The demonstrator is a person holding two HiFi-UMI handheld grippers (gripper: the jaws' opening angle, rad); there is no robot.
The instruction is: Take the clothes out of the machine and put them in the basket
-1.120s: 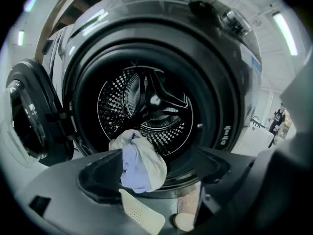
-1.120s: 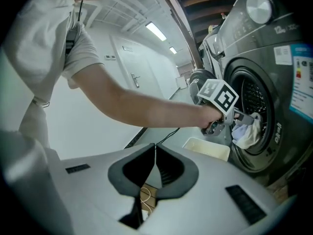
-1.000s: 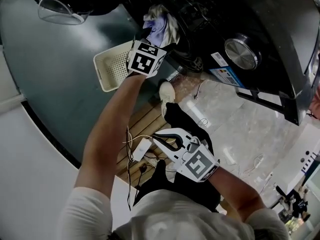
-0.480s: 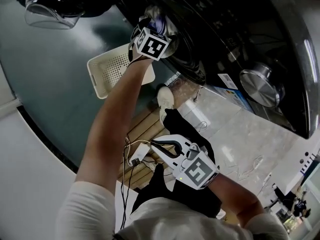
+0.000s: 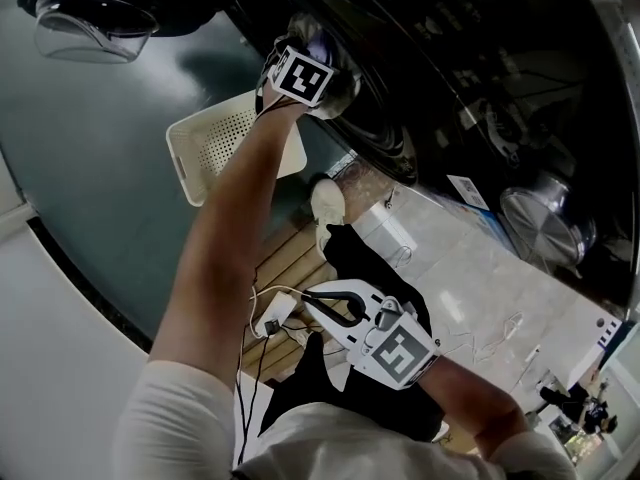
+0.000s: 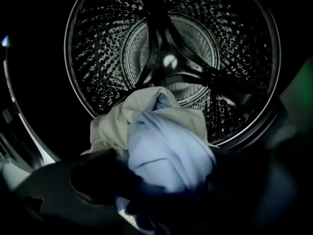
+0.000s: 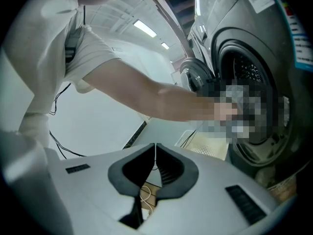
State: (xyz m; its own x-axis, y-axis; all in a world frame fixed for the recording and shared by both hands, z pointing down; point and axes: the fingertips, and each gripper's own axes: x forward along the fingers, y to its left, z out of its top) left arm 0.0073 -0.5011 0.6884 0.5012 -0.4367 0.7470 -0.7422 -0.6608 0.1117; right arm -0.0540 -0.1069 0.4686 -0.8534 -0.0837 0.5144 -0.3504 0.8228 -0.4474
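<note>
A bundle of clothes (image 6: pixel 166 146), pale blue over cream, hangs at the lip of the washing machine's steel drum (image 6: pixel 171 58). My left gripper (image 6: pixel 168 195) reaches into the drum mouth. Its dark jaws are opening on either side of the bundle, with the cloth between them and no clear press on it. In the head view its marker cube (image 5: pixel 303 78) covers the fingers, with cloth (image 5: pixel 340 86) showing beside it. The cream perforated basket (image 5: pixel 215 143) stands on the floor below the opening, and shows again as the basket (image 7: pixel 208 143). My right gripper (image 7: pixel 155 151) is held low, shut and empty.
The machine's round glass door (image 5: pixel 90 28) stands open at the upper left. A second machine's door (image 5: pixel 545 223) is at the right. A white shoe (image 5: pixel 327 200), wooden slats (image 5: pixel 290 258) and loose cables (image 5: pixel 262 313) lie near my right gripper (image 5: pixel 312 298).
My left gripper has pushed further down into the drum mouth, against the clothes. The right gripper has stayed about where it was, still shut.
</note>
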